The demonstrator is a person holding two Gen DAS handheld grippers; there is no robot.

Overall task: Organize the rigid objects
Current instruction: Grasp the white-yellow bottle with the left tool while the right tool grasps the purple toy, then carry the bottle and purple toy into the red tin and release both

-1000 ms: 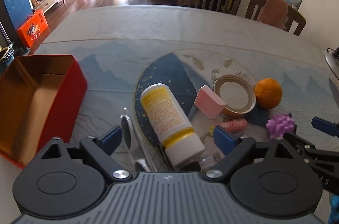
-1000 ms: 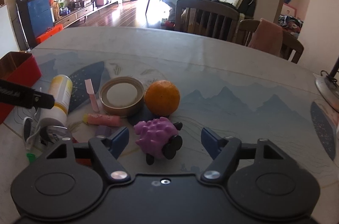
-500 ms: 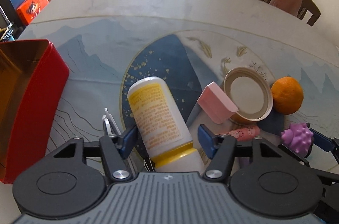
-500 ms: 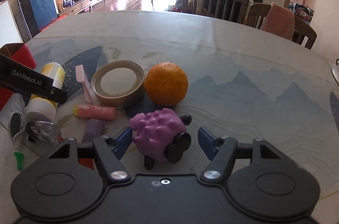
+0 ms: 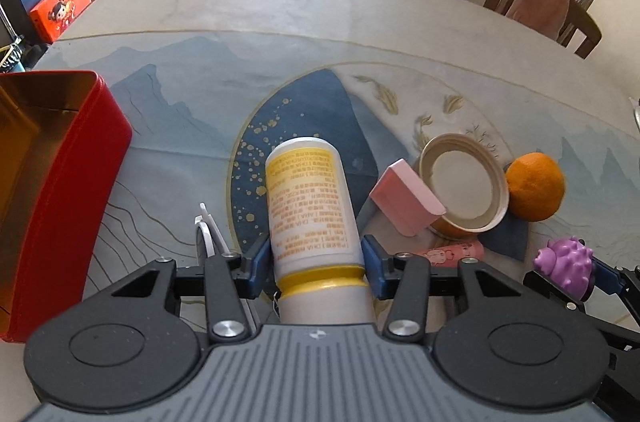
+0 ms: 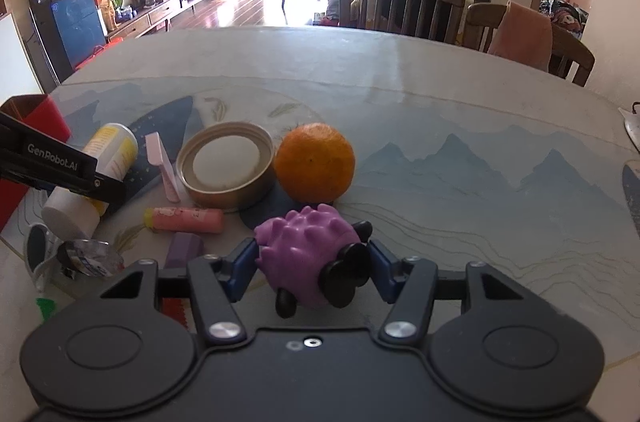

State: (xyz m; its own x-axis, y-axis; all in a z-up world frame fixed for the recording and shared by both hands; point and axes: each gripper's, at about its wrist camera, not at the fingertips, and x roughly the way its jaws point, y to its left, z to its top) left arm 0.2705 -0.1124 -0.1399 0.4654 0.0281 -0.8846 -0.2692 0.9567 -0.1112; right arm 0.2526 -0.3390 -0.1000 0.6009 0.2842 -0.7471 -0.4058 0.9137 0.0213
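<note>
My left gripper (image 5: 316, 266) is shut on a white bottle with a yellow label (image 5: 310, 206), its blue pads pressed on both sides near the yellow band. The bottle also shows in the right wrist view (image 6: 94, 174). My right gripper (image 6: 312, 264) is shut on a purple spiky sheep toy (image 6: 306, 254) with black feet; the toy also shows at the right edge of the left wrist view (image 5: 566, 264). An open red box (image 5: 60, 182) stands at the left.
On the table lie an orange (image 6: 314, 162), a round gold lid (image 6: 228, 168), a pink flat case (image 5: 406, 202), a pink tube (image 6: 184, 220), a purple block (image 6: 184, 250) and white sunglasses (image 6: 40, 258). Chairs (image 6: 400, 4) stand beyond the far edge.
Both grippers closed: the left one onto the bottle, the right one onto the purple toy. Both moved forward slightly.
</note>
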